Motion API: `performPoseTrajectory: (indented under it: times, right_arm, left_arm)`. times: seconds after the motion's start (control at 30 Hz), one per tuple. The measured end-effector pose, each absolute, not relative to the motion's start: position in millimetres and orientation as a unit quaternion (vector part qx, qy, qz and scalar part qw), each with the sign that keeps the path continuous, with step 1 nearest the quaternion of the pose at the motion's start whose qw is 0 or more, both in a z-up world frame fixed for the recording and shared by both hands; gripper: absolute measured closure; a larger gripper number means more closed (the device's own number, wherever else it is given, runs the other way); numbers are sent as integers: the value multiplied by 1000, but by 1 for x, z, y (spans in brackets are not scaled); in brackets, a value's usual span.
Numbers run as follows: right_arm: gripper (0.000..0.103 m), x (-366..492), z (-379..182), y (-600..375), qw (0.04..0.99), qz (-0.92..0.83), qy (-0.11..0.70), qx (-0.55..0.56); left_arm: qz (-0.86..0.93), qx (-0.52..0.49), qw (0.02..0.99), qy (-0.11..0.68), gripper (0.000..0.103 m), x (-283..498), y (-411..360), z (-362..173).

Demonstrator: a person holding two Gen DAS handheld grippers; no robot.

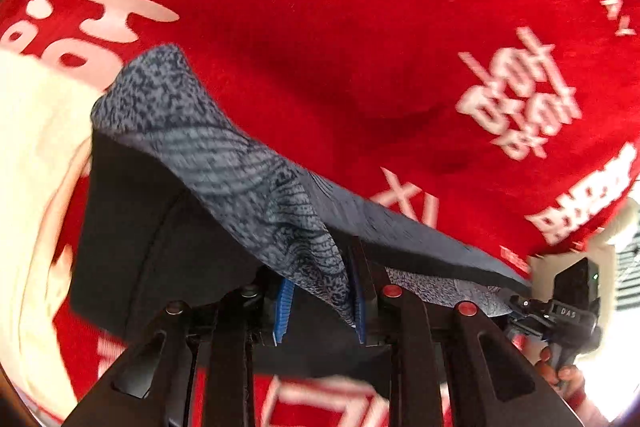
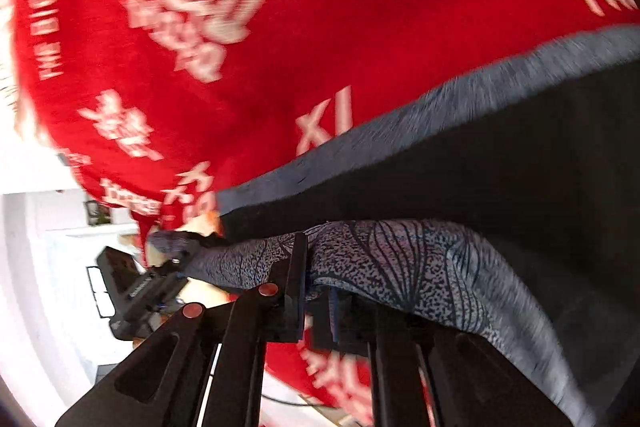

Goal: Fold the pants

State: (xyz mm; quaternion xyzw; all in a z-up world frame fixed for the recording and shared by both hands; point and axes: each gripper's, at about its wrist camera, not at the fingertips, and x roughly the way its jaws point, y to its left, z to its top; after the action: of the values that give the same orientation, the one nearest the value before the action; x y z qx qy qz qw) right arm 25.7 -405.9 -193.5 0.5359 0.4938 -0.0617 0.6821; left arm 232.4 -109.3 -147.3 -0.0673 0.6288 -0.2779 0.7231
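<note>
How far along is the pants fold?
Done: both grippers have a grip on the pants. In hand: left gripper and right gripper hold the patterned edge, lifted above the red cloth. Left: laying it over and flattening; no finished fold shows yet.

- A red cloth [image 1: 340, 39] printed with pale characters and Latin letters covers the supporting surface; whether a counter or a bed lies beneath cannot be told.
- In the right wrist view the same red cloth [image 2: 360, 11] fills most of the frame, its edge dropping off at the lower left.
- A cream-coloured fabric [image 1: 36, 163] lies at the left side of the cloth, blurred.
</note>
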Motion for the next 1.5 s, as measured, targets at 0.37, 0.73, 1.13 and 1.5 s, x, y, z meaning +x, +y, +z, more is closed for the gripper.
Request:
performPoseTrajectory:
  times: [0.37, 0.73, 1.13, 1.5]
  right_arm:
    - [26, 56, -231, -433, 640, -22, 525, 561]
    - [25, 78, -203, -380, 701, -40, 611, 366]
    - [21, 9, -151, -424, 771, -75, 454, 441]
    - [21, -182, -135, -377, 699, -240, 507, 445]
  left_arm:
    - [-213, -29, 742, 635, 29, 246, -105, -143]
    - [-165, 133, 756, 620, 21, 215, -142, -185]
    - [-178, 193, 757, 599, 8, 154, -159, -146]
    - [-338, 229, 684, 604, 8, 17, -231, -141]
